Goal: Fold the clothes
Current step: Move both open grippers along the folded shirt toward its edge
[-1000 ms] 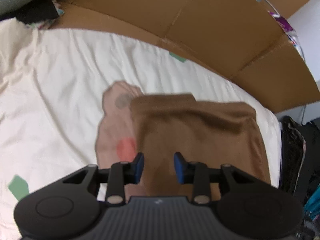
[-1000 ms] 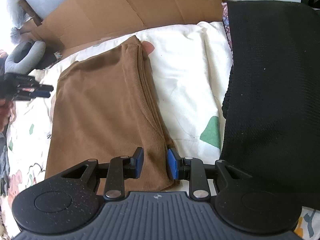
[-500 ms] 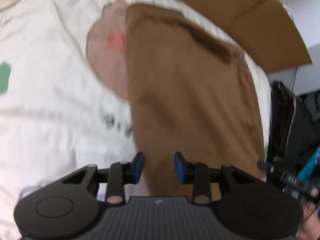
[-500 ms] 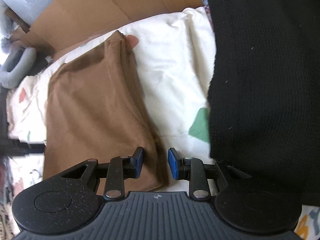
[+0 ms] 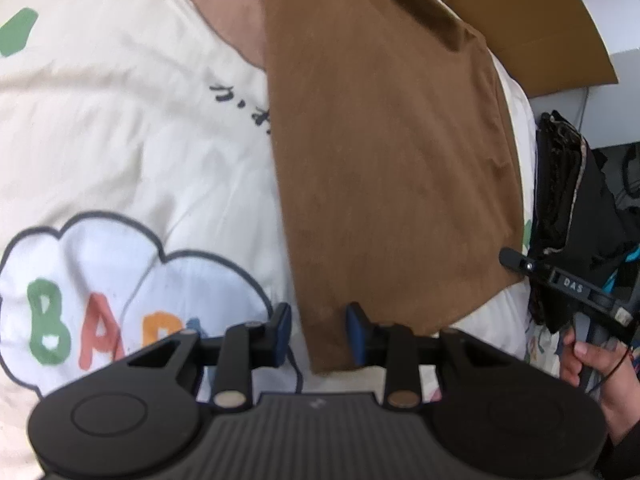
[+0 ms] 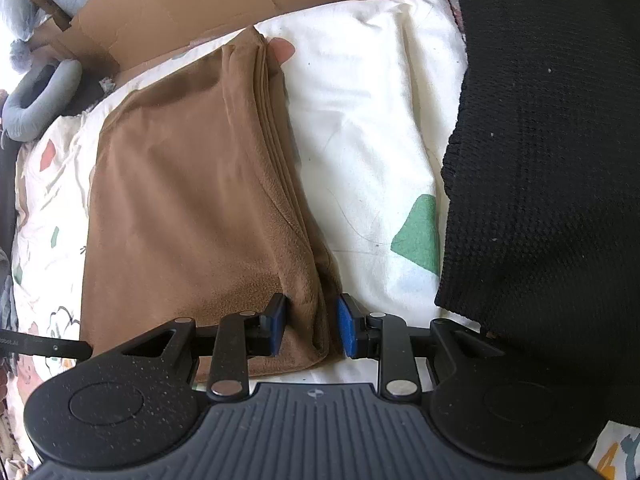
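A brown folded garment (image 5: 384, 152) lies flat on a cream printed bedsheet (image 5: 120, 128). In the left wrist view my left gripper (image 5: 319, 334) is open, and the garment's near left corner sits between its blue pads. In the right wrist view the same garment (image 6: 184, 200) shows stacked layers along its right edge. My right gripper (image 6: 311, 328) is open and straddles that layered edge at the near right corner. The right gripper (image 5: 560, 280) also shows at the left view's right side, held by a hand (image 5: 588, 360).
A black knit garment (image 6: 540, 160) covers the right side of the bed. Flattened cardboard (image 6: 240, 0) stands along the far edge. A grey neck pillow (image 6: 36, 96) lies at the far left. The sheet carries a cloud print with letters (image 5: 100, 280).
My left gripper has travelled from the garment's far part back to its near left corner, which now lies between the fingers. The right gripper has stayed at the near right corner.
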`<control>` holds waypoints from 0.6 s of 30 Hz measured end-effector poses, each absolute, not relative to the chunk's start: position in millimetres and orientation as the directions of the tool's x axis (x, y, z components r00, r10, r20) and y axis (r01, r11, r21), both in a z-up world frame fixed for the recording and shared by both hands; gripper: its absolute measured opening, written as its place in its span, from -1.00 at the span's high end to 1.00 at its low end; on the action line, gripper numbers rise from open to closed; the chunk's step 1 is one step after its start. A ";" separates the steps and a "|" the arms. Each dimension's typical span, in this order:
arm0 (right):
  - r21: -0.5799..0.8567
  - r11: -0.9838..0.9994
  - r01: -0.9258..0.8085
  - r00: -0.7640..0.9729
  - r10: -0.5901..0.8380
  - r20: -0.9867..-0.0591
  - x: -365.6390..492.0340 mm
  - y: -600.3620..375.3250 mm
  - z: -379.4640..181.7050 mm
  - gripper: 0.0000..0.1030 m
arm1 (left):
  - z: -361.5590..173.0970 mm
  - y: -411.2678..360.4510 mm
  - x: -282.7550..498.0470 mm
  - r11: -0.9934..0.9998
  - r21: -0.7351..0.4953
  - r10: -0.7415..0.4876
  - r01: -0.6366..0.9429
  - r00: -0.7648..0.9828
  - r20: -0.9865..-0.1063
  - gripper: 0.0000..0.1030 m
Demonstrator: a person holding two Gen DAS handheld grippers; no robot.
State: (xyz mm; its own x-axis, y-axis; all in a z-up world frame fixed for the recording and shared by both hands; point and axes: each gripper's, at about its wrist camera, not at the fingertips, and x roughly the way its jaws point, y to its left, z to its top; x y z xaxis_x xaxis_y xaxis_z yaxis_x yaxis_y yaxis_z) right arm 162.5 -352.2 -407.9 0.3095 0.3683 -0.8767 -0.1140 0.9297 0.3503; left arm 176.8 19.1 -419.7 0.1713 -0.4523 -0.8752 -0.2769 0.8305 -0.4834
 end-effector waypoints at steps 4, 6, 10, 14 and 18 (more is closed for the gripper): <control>0.335 0.934 -0.125 0.309 0.357 -0.881 162.9 -349.7 -408.0 0.35 | -420.5 18.0 167.7 0.822 -0.505 -0.483 -0.265 0.146 -0.863 0.64; 0.329 0.936 -0.129 0.310 0.353 -0.883 162.7 -348.9 -408.0 0.35 | -420.9 19.2 162.7 0.815 -0.513 -0.493 -0.268 0.142 -0.858 0.65; 0.327 0.936 -0.130 0.317 0.351 -0.881 161.8 -349.6 -408.1 0.35 | -418.2 24.2 161.6 0.798 -0.530 -0.509 -0.286 0.150 -0.848 0.67; 0.330 0.934 -0.139 0.320 0.358 -0.877 162.6 -349.7 -407.1 0.32 | -416.9 26.1 165.4 0.808 -0.507 -0.475 -0.301 0.177 -0.862 0.36; 0.318 0.932 -0.175 0.321 0.359 -0.876 166.2 -347.4 -408.1 0.32 | -428.5 28.9 166.2 0.792 -0.523 -0.492 -0.314 0.179 -0.852 0.32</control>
State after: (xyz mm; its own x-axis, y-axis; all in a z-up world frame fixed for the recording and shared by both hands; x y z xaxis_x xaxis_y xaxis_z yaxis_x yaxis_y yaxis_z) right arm 166.2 -347.4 -408.1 0.3207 0.3591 -0.8765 -0.1745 0.9319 0.3179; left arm 166.2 28.9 -428.5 0.1791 -0.4917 -0.8522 -0.3143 0.7922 -0.5231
